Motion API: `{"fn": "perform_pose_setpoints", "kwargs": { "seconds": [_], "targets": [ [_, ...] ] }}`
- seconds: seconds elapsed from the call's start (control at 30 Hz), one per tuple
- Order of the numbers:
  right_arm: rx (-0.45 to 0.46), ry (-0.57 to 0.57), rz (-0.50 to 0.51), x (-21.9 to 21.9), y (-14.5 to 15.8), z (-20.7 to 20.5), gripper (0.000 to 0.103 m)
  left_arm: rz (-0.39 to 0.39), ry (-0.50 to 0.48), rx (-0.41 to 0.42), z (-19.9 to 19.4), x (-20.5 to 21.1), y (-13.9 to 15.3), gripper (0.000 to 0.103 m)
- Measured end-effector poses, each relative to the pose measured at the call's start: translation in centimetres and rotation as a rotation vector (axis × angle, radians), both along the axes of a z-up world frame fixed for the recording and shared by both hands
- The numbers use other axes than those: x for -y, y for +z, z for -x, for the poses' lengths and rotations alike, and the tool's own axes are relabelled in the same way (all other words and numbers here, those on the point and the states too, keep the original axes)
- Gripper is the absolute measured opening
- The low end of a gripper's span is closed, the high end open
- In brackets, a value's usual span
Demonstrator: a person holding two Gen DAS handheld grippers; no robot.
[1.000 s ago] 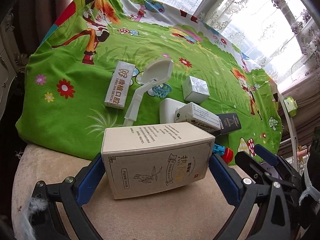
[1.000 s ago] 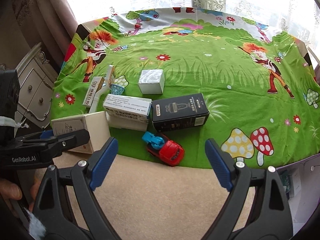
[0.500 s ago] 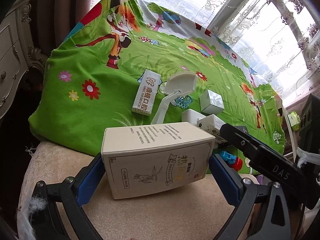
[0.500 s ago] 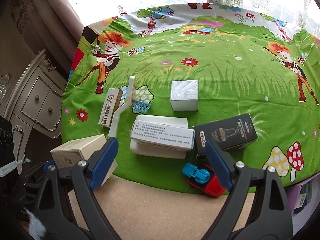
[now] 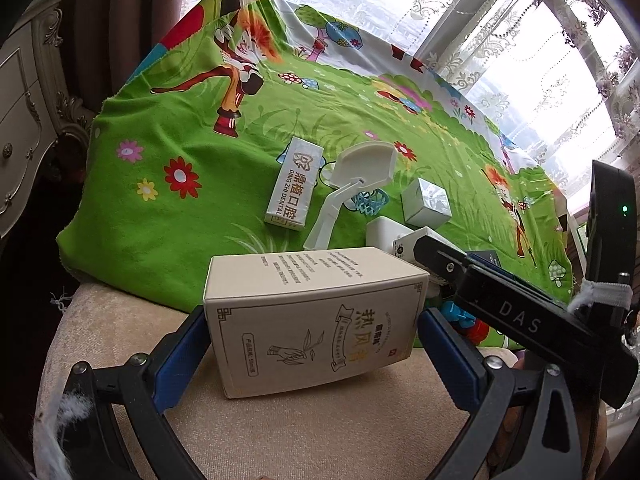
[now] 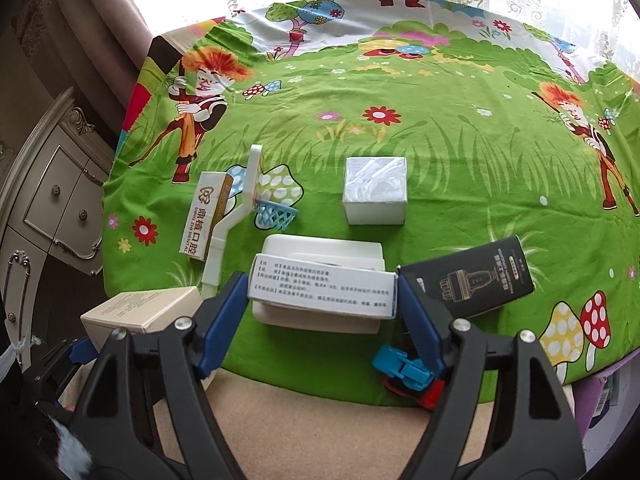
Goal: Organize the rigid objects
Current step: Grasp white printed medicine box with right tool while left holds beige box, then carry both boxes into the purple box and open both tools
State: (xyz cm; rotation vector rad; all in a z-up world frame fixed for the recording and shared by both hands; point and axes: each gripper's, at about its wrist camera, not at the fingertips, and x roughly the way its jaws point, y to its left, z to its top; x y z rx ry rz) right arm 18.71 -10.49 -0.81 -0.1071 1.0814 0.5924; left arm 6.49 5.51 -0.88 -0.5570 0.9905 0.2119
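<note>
Left gripper (image 5: 314, 346) angled down, clamped on beige box (image 5: 312, 316). Right gripper (image 6: 322, 302) angled down, jaws just closing on white carton (image 6: 322, 290) between pads, atop white case (image 6: 320, 320).

We saw bright daylight through white lace curtains (image 5: 540, 64) behind the table. A brown drape (image 6: 92, 20) hung at the left, beside a cream carved cabinet with round knobs (image 6: 52, 200).
</note>
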Motion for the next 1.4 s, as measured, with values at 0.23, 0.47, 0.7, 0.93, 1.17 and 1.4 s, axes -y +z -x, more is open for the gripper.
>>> {"fn": "perform_pose_setpoints", "kwargs": {
  "seconds": [0.23,0.47,0.7,0.93,1.17,1.4],
  "targets": [
    [0.049,-0.006,-0.023,0.7,0.9,0.8,0.078,-0.011,-0.013,0.020,0.0,0.4,0.3,0.102],
    [0.093,-0.038,-0.047,2.9,2.1,1.7,0.078,-0.069,-0.046,0.030,-0.3,1.7,1.2,0.102],
    [0.119,-0.081,-0.069,5.9,3.2,2.3,0.078,-0.126,-0.102,0.034,-0.9,3.6,2.1,0.102],
    [0.114,-0.145,-0.101,9.5,3.7,2.5,0.078,-0.150,-0.165,0.025,-2.0,6.1,2.6,0.102],
    [0.121,-0.221,-0.119,13.2,4.4,2.6,0.078,-0.169,-0.238,0.030,-3.5,9.6,3.3,0.102],
    [0.128,-0.304,-0.133,17.9,4.6,2.9,0.078,-0.184,-0.323,0.052,-4.6,13.7,4.2,0.102]
  ]
}}
